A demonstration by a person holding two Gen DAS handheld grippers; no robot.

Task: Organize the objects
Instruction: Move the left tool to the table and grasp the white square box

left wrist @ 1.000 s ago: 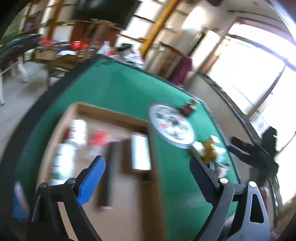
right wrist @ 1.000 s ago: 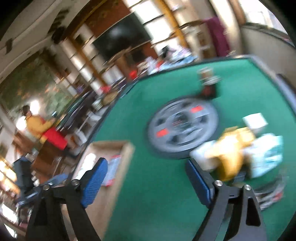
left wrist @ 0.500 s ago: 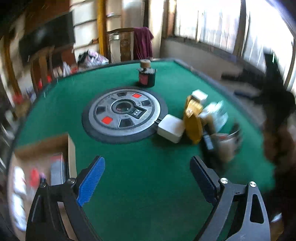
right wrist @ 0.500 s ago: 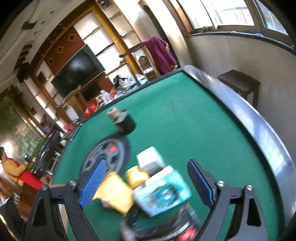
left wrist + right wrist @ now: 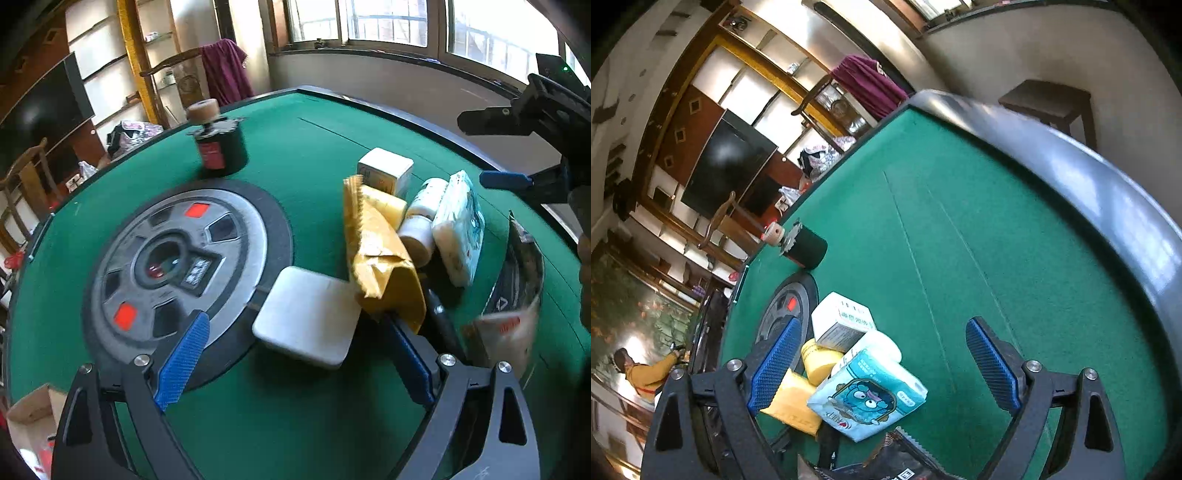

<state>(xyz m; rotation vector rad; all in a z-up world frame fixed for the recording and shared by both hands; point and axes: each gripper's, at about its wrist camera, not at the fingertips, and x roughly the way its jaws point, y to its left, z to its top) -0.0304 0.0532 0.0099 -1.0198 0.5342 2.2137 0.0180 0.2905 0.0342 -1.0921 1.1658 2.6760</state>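
Both tools hang over a loose heap of goods on the green felt bench point(image 5: 303, 147), and neither carries anything; the left hand-held gripper point(image 5: 295, 365) has its blue pads spread wide, with the flat white box point(image 5: 306, 317) lying on the felt between and just ahead of them, untouched; the right hand-held gripper point(image 5: 886, 365) is likewise spread, its pads standing to either side of the tissue pack point(image 5: 868, 395) without pressing on it.

The heap sits beside the round grey centre disc point(image 5: 177, 266), the white box overlapping the disc's dark rim; it looks like a pile set down for sorting, things leaning on one another rather than laid out; the yellow padded envelope point(image 5: 380, 258) stands crumpled on edge against a white bottle point(image 5: 417, 225); a small white carton point(image 5: 384, 170) sits behind them; a dark foil bag point(image 5: 517, 266) lies at the near right edge. A cardboard box point(image 5: 29, 417) shows at the left view's lower corner, probably the place the goods are bound for.

The tissue pack is pale blue and white with a cartoon face, soft-sided and tilted, resting on the envelope and bottle; it should give under the pads. A dark canister point(image 5: 221, 147) with a cork-like top stands apart, beyond the disc.
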